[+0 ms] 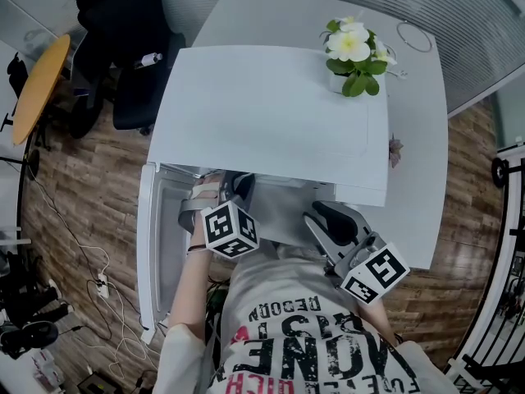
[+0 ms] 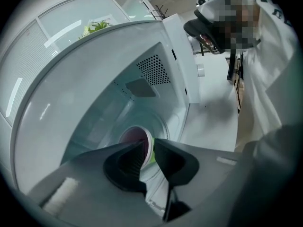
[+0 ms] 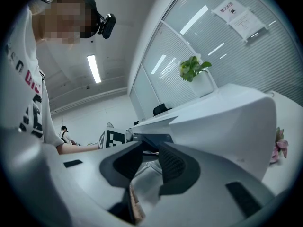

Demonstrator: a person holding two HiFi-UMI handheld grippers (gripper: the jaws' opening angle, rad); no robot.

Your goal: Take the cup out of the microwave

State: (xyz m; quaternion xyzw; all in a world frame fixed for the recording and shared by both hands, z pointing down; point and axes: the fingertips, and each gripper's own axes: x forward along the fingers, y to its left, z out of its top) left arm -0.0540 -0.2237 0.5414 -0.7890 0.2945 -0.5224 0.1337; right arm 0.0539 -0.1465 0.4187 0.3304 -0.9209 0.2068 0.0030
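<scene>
A white microwave (image 1: 271,113) stands on a white table (image 1: 418,138), its door (image 1: 148,253) swung open on the left. My left gripper (image 1: 217,189) reaches into the cavity. In the left gripper view a cup (image 2: 137,138) with a white rim and dark red inside stands on the turntable (image 2: 165,122). My left gripper (image 2: 147,152) is shut on the cup's rim, one jaw inside and one outside. My right gripper (image 1: 316,216) hovers before the microwave's front right, open (image 3: 150,160) with nothing between its jaws.
A potted white flower (image 1: 354,52) sits at the microwave's far right corner. A thin cable loop (image 1: 414,37) lies on the table behind it. A black office chair (image 1: 123,48), a round wooden table (image 1: 37,84) and floor cables (image 1: 90,277) are to the left.
</scene>
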